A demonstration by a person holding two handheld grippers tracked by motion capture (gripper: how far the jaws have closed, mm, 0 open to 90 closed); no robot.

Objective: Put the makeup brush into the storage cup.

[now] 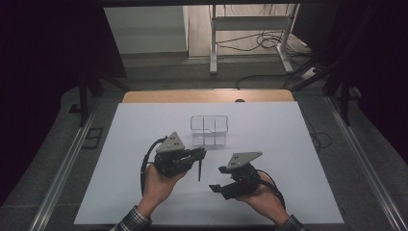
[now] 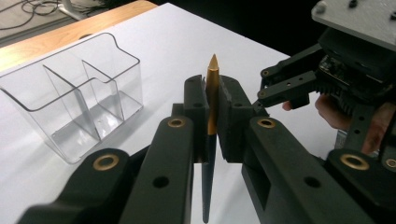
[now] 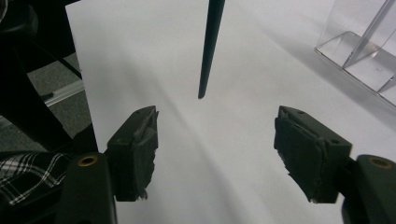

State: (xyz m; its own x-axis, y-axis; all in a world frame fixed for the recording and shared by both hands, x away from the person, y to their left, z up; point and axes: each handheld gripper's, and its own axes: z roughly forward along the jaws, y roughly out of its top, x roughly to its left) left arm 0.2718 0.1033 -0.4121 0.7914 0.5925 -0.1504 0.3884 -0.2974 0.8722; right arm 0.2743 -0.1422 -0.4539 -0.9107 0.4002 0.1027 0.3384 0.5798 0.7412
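A white sheet covers the worktop [image 1: 269,192], with a strip of bare wood at its far edge and dark grey floor around it; cables and the legs of a white stand lie toward twelve o'clock in the high view. A clear plastic organiser [image 1: 209,130], divided into compartments, stands on the sheet a little past the middle, at about one o'clock from the left gripper [image 1: 198,155]. That gripper, held in the person's left hand [image 1: 158,185], has its jaws clamped together on a slim pen [image 2: 211,98]: in the left gripper view its gold pointed end stands up at twelve o'clock above the jaws, while the dark barrel hangs down toward six o'clock, clear of the sheet. The right gripper [image 1: 217,186] sits at about four o'clock from the left one, in the person's right hand [image 1: 262,195], near it but not touching. Its jaws stand well apart with nothing between them, and in the right gripper view the pen's dark lower tip hangs at eleven o'clock beyond them, over bare white sheet. Plaid sleeve cuffs show at the bottom edge.
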